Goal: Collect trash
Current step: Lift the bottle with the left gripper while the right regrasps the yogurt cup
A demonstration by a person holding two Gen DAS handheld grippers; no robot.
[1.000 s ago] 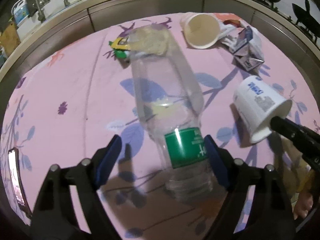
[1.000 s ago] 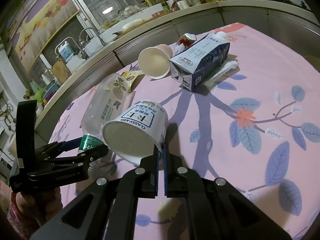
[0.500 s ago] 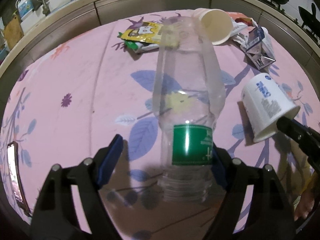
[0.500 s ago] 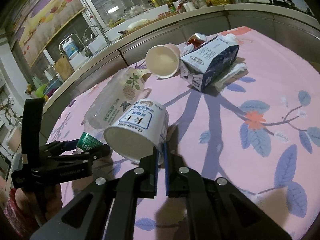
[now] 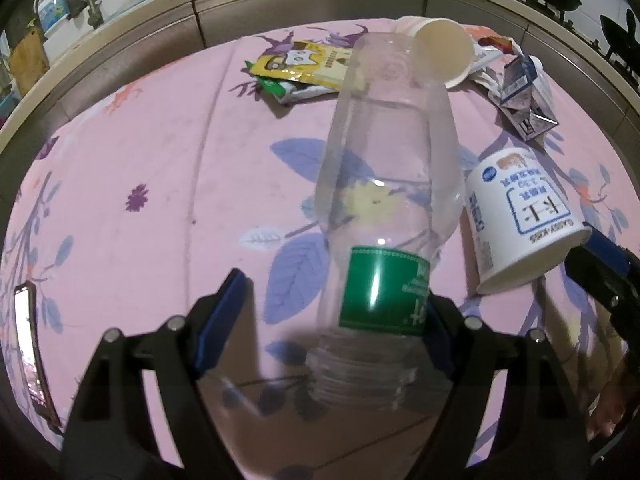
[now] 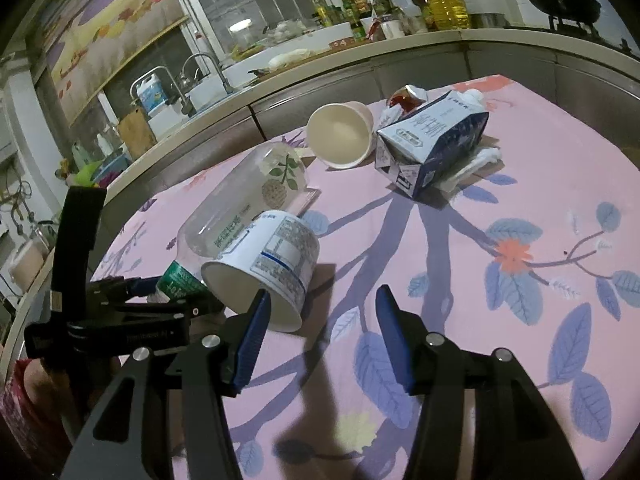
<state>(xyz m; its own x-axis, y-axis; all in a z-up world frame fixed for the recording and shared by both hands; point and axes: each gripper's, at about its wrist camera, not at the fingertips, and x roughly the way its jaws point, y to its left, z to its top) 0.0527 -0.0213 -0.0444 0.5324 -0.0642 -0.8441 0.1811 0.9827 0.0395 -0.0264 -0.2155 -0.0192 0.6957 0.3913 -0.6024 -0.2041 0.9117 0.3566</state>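
A clear plastic bottle (image 5: pixel 390 184) with a green neck label lies neck toward my left gripper (image 5: pixel 332 304), whose jaws stand wide on either side of the neck, the right pad close against the label. The bottle also shows in the right wrist view (image 6: pixel 244 200). A white printed paper cup (image 6: pixel 268 260) lies on its side beside the bottle, just off the left finger of my right gripper (image 6: pixel 322 312), which is open and empty. The cup also shows in the left wrist view (image 5: pixel 520 220).
On the pink floral tablecloth (image 6: pixel 540 184) lie a plain paper cup (image 6: pixel 340 140), a blue milk carton (image 6: pixel 432 140), a red wrapper (image 6: pixel 404 100) and a yellow snack packet (image 5: pixel 304 68). A phone (image 5: pixel 30 348) lies at the table's left edge. A kitchen counter runs behind.
My right gripper has opened and let go of the printed cup, which now lies on the table. The bottle has shifted in the left view; the left jaws stay open around its neck.
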